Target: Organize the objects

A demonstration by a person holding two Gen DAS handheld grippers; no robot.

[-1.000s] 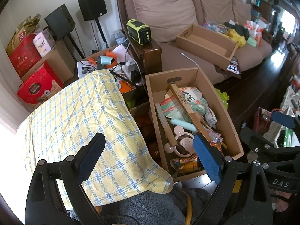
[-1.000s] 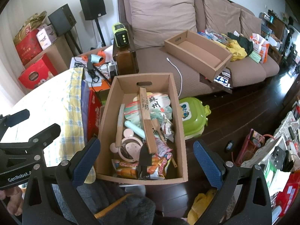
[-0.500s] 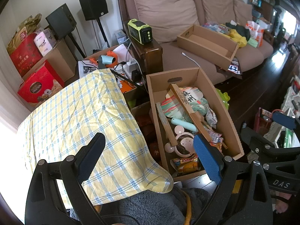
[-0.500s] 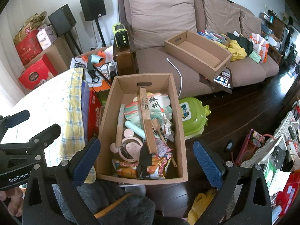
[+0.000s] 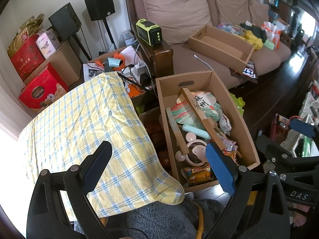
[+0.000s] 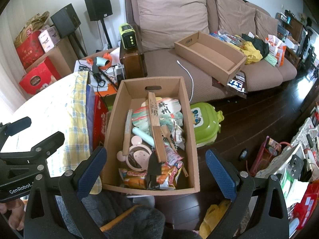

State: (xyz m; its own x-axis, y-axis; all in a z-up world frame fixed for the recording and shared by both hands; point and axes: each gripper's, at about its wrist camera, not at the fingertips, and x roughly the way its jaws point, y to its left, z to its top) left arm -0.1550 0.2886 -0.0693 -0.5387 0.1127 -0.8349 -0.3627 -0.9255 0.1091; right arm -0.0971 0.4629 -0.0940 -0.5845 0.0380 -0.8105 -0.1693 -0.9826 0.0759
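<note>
Both grippers, left gripper (image 5: 157,165) and right gripper (image 6: 155,169), hover with jaws released and empty. The cluttered cardboard box (image 6: 185,119) sits at twelve o'clock; an empty tray box (image 6: 235,57) rests on the sofa (image 6: 165,67) at one o'clock. Whether sorting is starting or ending, I cannot tell.

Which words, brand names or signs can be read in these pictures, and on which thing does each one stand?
"GenRobot" – on the left gripper
"DAS" – on the right gripper
"蘇州" – on the paper fan in the full cardboard box
"COLLECTION" – on the red gift box
Too small or blurred: the snack bags, the red bag, the white carton.
</note>
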